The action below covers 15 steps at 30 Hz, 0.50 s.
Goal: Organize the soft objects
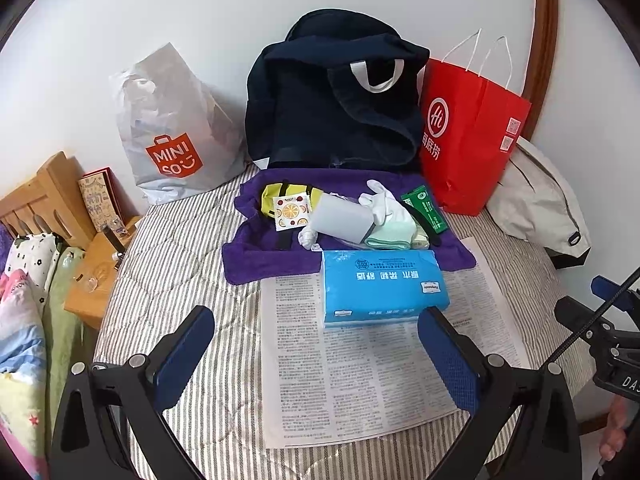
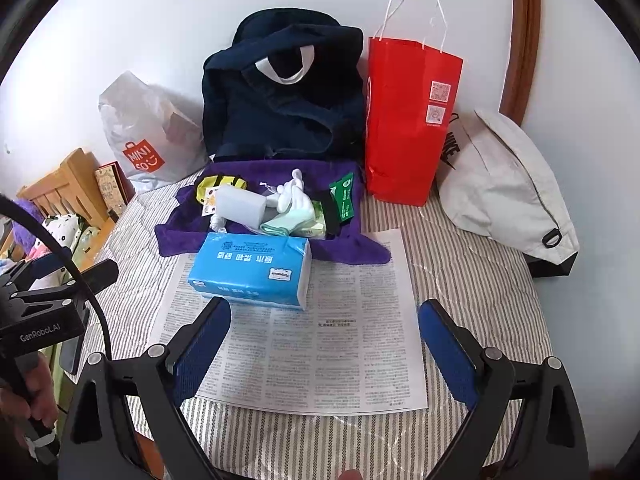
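Left gripper (image 1: 316, 344): jaws wide, empty, above the printed newspaper sheet (image 1: 360, 380).
Right gripper (image 2: 324, 340): same.
Blue plastic-wrapped tissue pack (image 2: 252, 270): on the sheet's far edge.

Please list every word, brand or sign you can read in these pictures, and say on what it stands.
"MINISO": grey plastic bag.
"Hi" logo: red paper bag; its Chinese characters and QR codes unreadable.
"NIKE": white bag.
"GenRobot.AI": left gripper, seen from the right wrist.
Blue tissue pack, newspaper: print too small.

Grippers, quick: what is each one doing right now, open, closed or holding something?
Left gripper: open, holding nothing, above the newspaper.
Right gripper: open, holding nothing.
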Each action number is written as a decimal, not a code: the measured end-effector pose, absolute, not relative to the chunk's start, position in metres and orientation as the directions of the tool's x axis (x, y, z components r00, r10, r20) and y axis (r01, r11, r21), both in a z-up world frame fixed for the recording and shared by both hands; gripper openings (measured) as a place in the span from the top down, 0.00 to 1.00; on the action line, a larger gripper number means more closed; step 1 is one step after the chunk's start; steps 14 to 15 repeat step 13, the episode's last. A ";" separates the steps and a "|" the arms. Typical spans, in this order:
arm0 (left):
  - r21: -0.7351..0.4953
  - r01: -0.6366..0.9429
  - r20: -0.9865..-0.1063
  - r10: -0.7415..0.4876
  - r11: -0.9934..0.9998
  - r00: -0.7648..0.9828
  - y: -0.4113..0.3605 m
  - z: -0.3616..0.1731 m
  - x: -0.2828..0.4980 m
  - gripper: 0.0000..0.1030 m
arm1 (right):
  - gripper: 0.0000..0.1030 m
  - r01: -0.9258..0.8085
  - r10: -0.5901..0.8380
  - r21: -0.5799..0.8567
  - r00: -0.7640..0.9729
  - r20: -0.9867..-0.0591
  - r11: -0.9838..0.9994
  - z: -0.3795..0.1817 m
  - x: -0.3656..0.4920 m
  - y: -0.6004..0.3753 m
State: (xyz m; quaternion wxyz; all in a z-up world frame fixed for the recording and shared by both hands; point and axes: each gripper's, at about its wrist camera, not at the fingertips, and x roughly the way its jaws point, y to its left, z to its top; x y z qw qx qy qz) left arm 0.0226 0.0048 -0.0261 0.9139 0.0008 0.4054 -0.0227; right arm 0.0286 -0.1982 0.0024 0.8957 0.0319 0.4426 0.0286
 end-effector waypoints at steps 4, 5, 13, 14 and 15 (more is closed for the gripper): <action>-0.020 0.041 -0.737 -0.042 0.999 0.675 0.006 -0.025 0.022 0.00 | 0.09 -0.022 0.077 0.080 0.604 -0.793 0.997 0.002 0.030 -0.198; -0.021 0.041 -0.735 -0.043 0.999 0.677 0.006 -0.025 0.022 0.00 | 0.09 -0.022 0.078 0.081 0.604 -0.793 0.996 0.002 0.030 -0.198; -0.023 0.056 -0.720 -0.055 0.998 0.692 0.007 -0.026 0.023 0.00 | 0.09 -0.027 0.081 0.081 0.599 -0.796 0.996 -0.001 0.033 -0.197; -0.023 0.056 -0.720 -0.055 0.998 0.692 0.007 -0.026 0.023 0.00 | 0.09 -0.027 0.081 0.081 0.599 -0.796 0.996 -0.001 0.033 -0.197; -0.023 0.056 -0.720 -0.055 0.998 0.692 0.007 -0.026 0.023 0.00 | 0.09 -0.027 0.081 0.081 0.599 -0.796 0.996 -0.001 0.033 -0.197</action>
